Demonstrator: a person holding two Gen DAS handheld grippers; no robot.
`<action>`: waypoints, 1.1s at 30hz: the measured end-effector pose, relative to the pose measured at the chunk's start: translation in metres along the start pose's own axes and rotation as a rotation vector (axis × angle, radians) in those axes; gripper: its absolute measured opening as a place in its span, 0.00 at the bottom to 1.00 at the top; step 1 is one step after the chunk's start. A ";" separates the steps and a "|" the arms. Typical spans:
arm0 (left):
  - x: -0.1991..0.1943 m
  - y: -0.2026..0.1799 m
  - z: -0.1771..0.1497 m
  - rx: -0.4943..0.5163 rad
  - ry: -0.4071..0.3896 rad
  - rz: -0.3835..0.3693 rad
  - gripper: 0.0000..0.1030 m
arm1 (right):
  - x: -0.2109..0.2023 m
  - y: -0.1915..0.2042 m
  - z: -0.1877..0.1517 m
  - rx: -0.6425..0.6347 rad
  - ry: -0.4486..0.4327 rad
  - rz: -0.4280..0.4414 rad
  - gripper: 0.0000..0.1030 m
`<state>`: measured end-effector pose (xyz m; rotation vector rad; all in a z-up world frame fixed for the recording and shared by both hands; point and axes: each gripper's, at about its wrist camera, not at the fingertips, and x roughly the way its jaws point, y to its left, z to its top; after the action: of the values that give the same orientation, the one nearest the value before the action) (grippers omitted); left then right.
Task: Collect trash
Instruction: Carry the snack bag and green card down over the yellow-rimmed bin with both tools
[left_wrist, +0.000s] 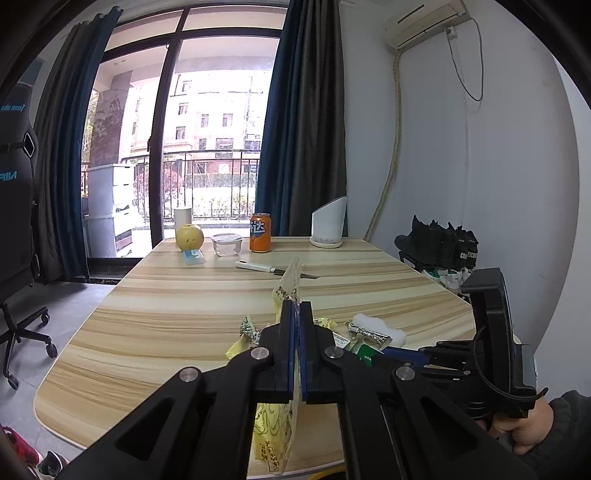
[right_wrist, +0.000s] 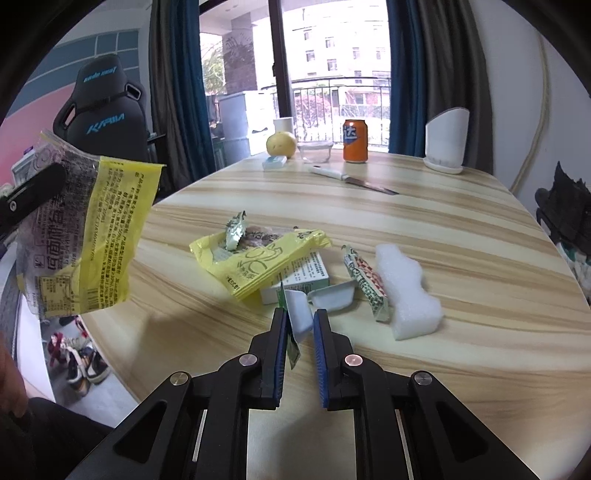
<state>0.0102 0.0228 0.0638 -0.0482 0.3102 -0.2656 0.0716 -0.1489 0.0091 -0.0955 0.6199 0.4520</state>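
While the left tool (left_wrist: 298, 325) pinches a yellow wrapper (right_wrist: 88, 236) off the table, the right tool (right_wrist: 300, 328) hangs spread over the litter pile.

Left tool: fingers pressed together on the yellow wrapper, which hangs clear of the table (right_wrist: 443, 229), out to the left of the pile. Right tool: jaws apart, a small white tray piece (right_wrist: 300, 314) and a green scrap (right_wrist: 291, 347) between them; cannot tell whether either pad touches. The rest lies just ahead of the right tool, so the right hand is nearer: second yellow wrapper (right_wrist: 258, 258) over a green-and-white box (right_wrist: 306, 277), patterned stick packet (right_wrist: 365, 284) with long axis running away from the tool, white foam block (right_wrist: 406, 295) to its right. Judgement: closing on the tray piece comes next. Knife (right_wrist: 351, 179), can (right_wrist: 355, 140) and fruit (right_wrist: 281, 143) stand well apart at the far edge.
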 end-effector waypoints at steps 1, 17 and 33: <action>-0.001 -0.002 0.000 0.004 -0.001 -0.001 0.00 | -0.007 -0.001 0.001 0.007 -0.014 0.000 0.13; -0.037 -0.044 -0.050 0.031 0.084 -0.073 0.00 | -0.116 0.015 -0.062 0.084 -0.142 0.036 0.13; -0.038 -0.069 -0.114 0.043 0.239 -0.129 0.00 | -0.089 0.021 -0.141 0.163 0.014 0.001 0.13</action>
<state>-0.0773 -0.0341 -0.0274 0.0059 0.5399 -0.4073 -0.0781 -0.1954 -0.0530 0.0568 0.6681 0.4003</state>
